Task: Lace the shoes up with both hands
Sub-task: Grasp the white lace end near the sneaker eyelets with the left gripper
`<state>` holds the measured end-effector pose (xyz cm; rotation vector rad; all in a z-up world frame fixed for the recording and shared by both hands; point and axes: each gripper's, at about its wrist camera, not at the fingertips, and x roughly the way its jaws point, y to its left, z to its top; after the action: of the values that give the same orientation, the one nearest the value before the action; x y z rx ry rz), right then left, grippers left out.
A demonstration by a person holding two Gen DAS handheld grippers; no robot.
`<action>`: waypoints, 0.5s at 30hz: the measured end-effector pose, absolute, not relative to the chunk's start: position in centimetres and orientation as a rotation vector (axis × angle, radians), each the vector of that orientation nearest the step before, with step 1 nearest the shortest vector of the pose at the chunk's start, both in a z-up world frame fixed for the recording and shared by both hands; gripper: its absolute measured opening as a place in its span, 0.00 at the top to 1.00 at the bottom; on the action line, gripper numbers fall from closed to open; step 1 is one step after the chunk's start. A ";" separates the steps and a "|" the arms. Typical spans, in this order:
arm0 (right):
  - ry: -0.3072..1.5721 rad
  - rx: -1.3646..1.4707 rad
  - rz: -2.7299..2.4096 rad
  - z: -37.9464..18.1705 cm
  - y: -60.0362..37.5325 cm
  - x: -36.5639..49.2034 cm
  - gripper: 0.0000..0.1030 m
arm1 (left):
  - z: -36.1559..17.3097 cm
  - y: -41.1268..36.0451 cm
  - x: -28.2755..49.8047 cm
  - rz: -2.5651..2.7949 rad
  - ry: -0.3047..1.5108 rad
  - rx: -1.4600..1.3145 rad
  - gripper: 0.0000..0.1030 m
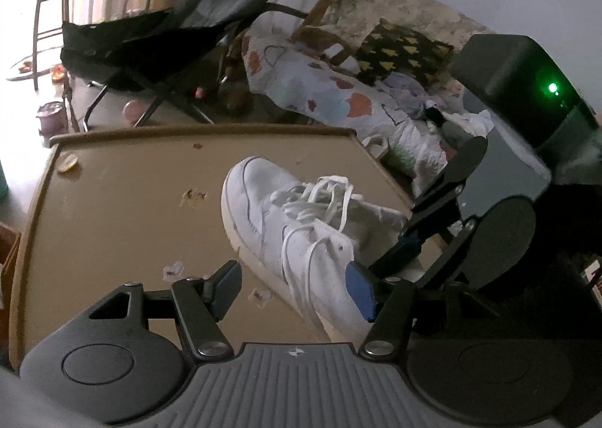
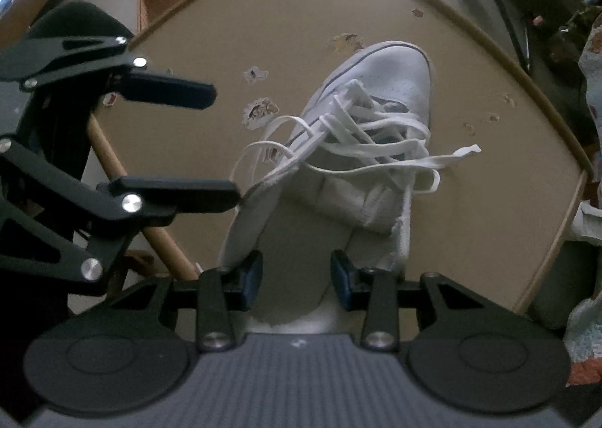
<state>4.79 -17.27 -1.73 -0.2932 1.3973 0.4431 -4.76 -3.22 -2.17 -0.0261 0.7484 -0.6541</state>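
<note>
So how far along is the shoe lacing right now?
Early to midway. The white leather sneaker on the tan table has its flat white laces crossing some eyelets, but loose, with free ends trailing. The left gripper straddles the shoe's side and the right gripper hovers over the opening; neither holds lace. Tightening and tying remain.

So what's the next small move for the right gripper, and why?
Probably slide the right gripper toward the free lace end: its jaws hang open and empty over the heel opening of the shoe, and that end lies loose beside it.
</note>
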 end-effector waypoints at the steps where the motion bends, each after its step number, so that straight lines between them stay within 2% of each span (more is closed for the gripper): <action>1: 1.398 -0.299 0.440 -1.8 -17.2 4.7 0.61 | -2.2 -3.3 -4.7 -0.662 0.745 -0.023 0.43; 2: 1.399 -0.305 0.437 -1.8 -17.2 4.5 0.62 | -2.3 -3.4 -4.6 -0.675 0.743 -0.027 0.45; 4: 1.391 -0.312 0.422 -1.8 -16.9 4.3 0.62 | -2.8 -3.5 -4.2 -0.669 0.764 -0.027 0.63; 6: 1.383 -0.319 0.407 -1.9 -16.7 4.1 0.62 | -3.3 -3.6 -3.7 -0.670 0.792 -0.032 0.69; 11: 1.376 -0.315 0.391 -2.1 -16.8 4.2 0.62 | -3.7 -3.5 -3.3 -0.698 0.792 -0.091 0.70; 12: 1.375 -0.314 0.388 -2.1 -16.8 4.2 0.62 | -3.8 -3.5 -3.2 -0.700 0.790 -0.092 0.73; 15: 1.372 -0.316 0.384 -2.1 -16.9 4.0 0.62 | -4.2 -4.0 -3.0 -0.719 0.796 -0.081 0.90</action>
<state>4.03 -16.88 -2.09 -0.3159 1.3716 0.3839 -3.02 -3.96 -4.20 -0.0810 0.7959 -0.7191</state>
